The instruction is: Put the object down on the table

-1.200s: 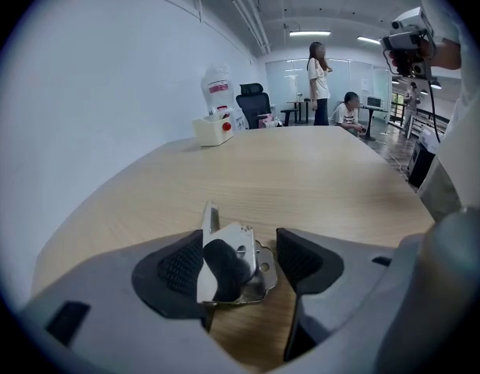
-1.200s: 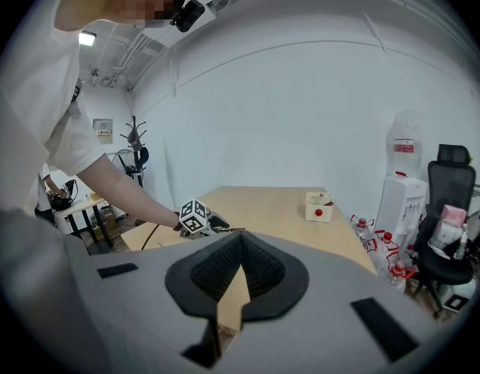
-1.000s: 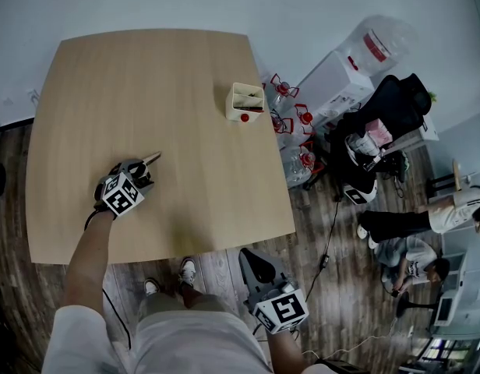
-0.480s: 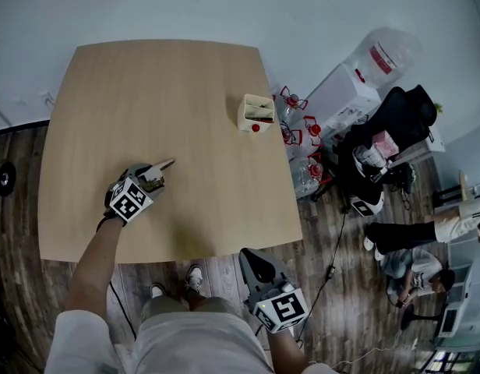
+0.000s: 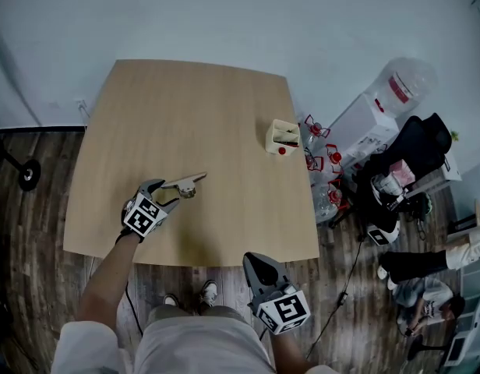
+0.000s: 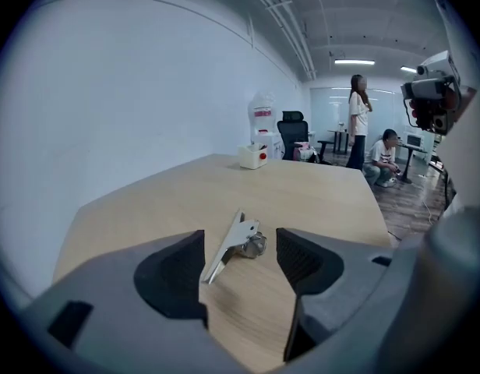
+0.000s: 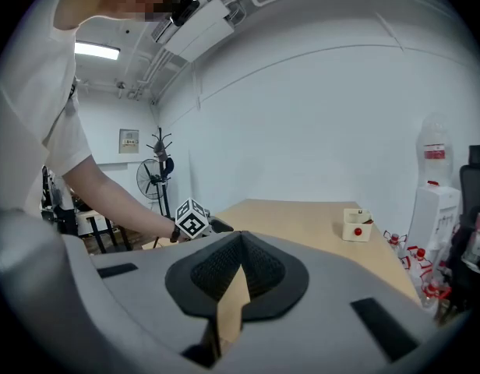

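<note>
A small metal lever piece (image 5: 187, 185) lies flat on the wooden table (image 5: 185, 107) near its front edge. My left gripper (image 5: 167, 194) rests just behind it, open. In the left gripper view the metal piece (image 6: 236, 244) lies on the wood with its near end between the two dark pads (image 6: 174, 275), with a gap on each side. My right gripper (image 5: 261, 269) hangs off the table's front edge near my body, shut on nothing; its own view shows the pads (image 7: 238, 275) pressed together.
A small white box with a red dot (image 5: 284, 137) stands near the table's right edge. Beyond that edge are water jugs (image 5: 327, 193), a dispenser (image 5: 363, 127) and a chair with dark clothes (image 5: 407, 158). A standing person (image 6: 357, 123) and a seated one (image 6: 382, 158) are further off.
The left gripper has opened and the metal piece now lies free on the table ahead of its jaws. The head camera has shifted; the right gripper stays put.
</note>
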`<state>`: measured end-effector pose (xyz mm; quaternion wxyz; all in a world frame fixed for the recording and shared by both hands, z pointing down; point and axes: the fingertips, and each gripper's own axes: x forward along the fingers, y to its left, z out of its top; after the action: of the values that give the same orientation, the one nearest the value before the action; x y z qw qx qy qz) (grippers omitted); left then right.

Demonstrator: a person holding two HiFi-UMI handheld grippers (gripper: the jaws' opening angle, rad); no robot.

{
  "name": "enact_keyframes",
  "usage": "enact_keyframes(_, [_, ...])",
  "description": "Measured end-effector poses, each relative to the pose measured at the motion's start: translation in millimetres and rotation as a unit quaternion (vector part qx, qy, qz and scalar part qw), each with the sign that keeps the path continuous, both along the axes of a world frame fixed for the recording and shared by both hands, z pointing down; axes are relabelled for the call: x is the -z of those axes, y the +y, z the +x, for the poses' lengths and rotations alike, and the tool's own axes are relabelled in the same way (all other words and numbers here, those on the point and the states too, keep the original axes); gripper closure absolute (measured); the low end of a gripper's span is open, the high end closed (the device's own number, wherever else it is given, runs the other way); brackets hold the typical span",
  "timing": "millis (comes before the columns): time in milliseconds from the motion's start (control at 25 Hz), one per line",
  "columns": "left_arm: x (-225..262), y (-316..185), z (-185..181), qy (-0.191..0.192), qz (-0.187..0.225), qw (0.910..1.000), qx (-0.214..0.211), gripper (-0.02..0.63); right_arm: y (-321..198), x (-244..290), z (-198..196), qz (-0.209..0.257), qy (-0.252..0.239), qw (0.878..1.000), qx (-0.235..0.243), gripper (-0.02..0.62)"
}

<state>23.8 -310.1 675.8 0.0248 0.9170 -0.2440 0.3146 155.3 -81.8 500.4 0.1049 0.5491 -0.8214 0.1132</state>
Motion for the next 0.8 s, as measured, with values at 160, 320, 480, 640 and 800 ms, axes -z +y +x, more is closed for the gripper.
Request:
enact_keyframes(160, [13.5, 8.0, -39.7, 0.023, -0.014, 0.9983, 0.052, 0.337, -8.3, 5.1, -23.1, 0.011, -0.004, 1.000, 0.028, 0.597])
enact_keyframes(320, [30.5, 19.9, -74.4, 0.038, -0.012, 0.9949, 0.093, 0.373, -17.6, 13.1, -38.1, 0.024, -0.005, 0.998, 0.054, 0.597])
enact_keyframes(480, [60.8, 26.8, -99.1, 0.071, -0.001, 0.9901, 0.121, 0.387, -30.9, 21.8, -51.5, 0.033, -0.006, 0.997, 0.073, 0.597])
enact_keyframes(640, [101.0, 34.6, -112.7, 0.114, 0.031, 0.9833, 0.139, 0.455, -43.4, 30.4, -62.5, 0.043, -0.006, 0.995, 0.093, 0.597])
enact_keyframes(800, [133.1, 39.1, -130.6, 0.159, 0.059, 0.9726, 0.159, 0.588, -51.2, 37.7, -76.5, 0.053, -0.005, 0.992, 0.114, 0.597])
